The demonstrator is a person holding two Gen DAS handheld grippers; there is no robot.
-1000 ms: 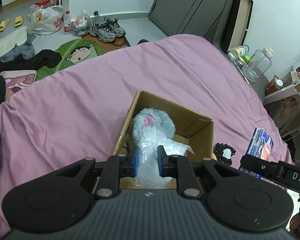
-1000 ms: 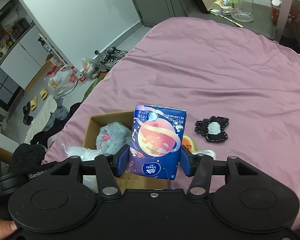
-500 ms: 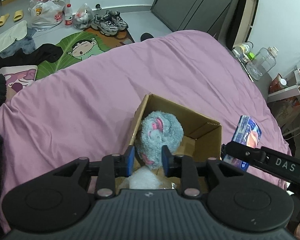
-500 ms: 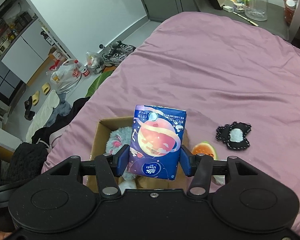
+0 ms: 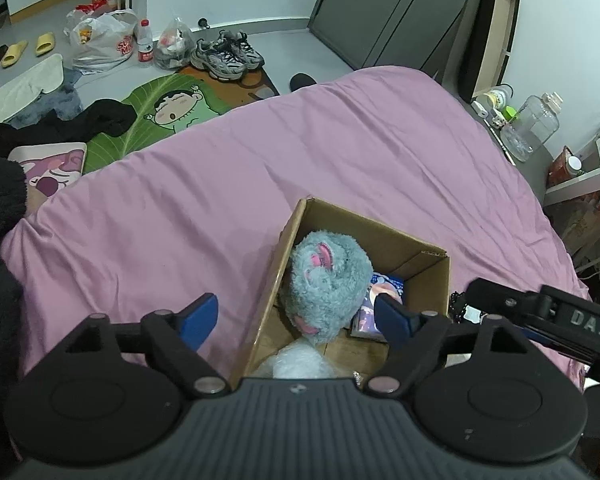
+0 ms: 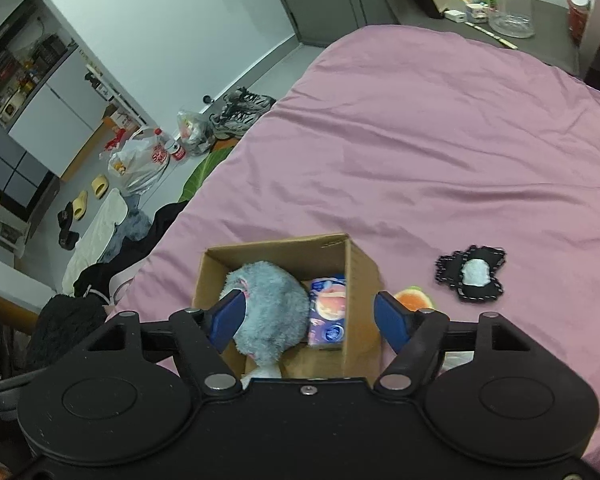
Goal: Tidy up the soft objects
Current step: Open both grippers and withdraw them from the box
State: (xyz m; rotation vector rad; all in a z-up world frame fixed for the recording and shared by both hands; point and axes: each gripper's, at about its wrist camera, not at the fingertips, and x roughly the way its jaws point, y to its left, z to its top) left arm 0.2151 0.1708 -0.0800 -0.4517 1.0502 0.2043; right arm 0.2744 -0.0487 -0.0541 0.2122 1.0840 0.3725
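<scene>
1. The grey plush toy (image 6: 269, 312) sits inside the open cardboard box (image 6: 360, 268), filling its left side.
2. A blue tissue pack (image 6: 327, 314) stands in the same box, just beside the plush on its right.
3. White bubble wrap (image 5: 296, 362) lies at the box's near end.
4. The box rests on the pink bed (image 6: 440, 140); an orange plush piece (image 6: 414, 299) lies just beside the box, and a black-and-white patch (image 6: 471, 274) lies near it on the cover.
5. The right hand-held gripper (image 6: 310, 316) hovers above the box, jaws spread wide, empty.
6. The left hand-held gripper (image 5: 296, 314) is likewise released, grasping nothing.
</scene>
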